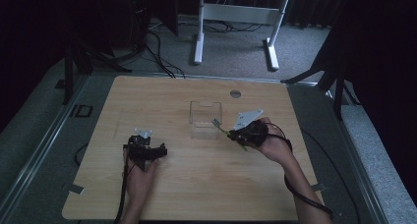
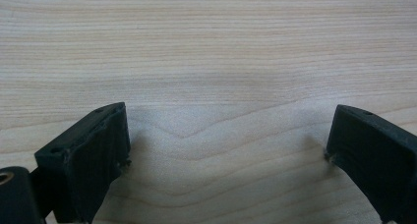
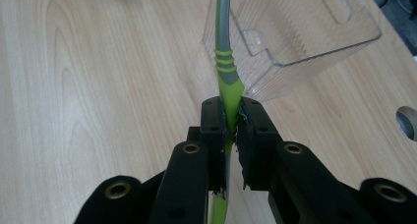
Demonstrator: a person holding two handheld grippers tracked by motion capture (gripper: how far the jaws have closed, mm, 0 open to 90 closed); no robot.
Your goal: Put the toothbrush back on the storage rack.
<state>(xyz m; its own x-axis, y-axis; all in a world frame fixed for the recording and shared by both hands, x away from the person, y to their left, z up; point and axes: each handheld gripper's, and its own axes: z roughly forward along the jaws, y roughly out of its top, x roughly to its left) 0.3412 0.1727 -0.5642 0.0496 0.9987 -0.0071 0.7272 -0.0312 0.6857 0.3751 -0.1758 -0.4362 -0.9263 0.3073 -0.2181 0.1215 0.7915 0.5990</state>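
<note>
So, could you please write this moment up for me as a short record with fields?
surface: wooden table
right gripper: shut on the green and grey utensil, gripped on its green handle
utensil tip: points at the clear plastic bin; which kind of utensil cannot be told
bin: upright near the table's middle; contents cannot be told
left gripper: jaws wide apart over bare wood, nothing between them
table hole: beyond the bin, near the far edge
</note>
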